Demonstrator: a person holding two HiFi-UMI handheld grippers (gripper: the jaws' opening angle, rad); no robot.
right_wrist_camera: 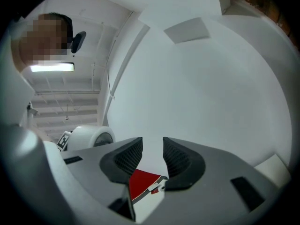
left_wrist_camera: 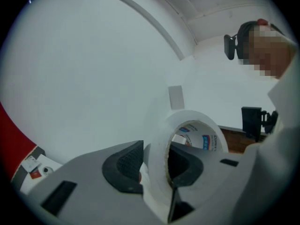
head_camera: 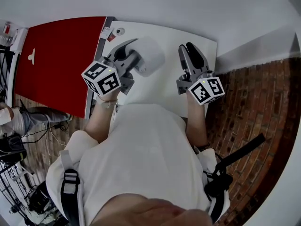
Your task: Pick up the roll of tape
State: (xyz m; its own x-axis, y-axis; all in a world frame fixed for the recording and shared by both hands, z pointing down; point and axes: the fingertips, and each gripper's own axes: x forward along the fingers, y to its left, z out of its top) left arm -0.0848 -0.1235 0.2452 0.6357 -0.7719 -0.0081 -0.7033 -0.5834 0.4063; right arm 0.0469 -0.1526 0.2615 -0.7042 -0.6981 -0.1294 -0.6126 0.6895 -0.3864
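Head view: the roll of tape (head_camera: 150,55) is clamped by the level left gripper (head_camera: 130,50), while the right gripper (head_camera: 189,50) is held alongside, unclenched.

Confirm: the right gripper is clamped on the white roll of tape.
No. The left gripper is clamped on the white roll of tape, as the left gripper view shows; the right gripper holds nothing between its jaws.

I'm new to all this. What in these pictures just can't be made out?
- Print inside the roll of tape, left gripper view: too small and curved to read.
- Left tool, head view: one jaw hidden by the roll.
- Small bits at the far corner of the table, head view: too small to name.
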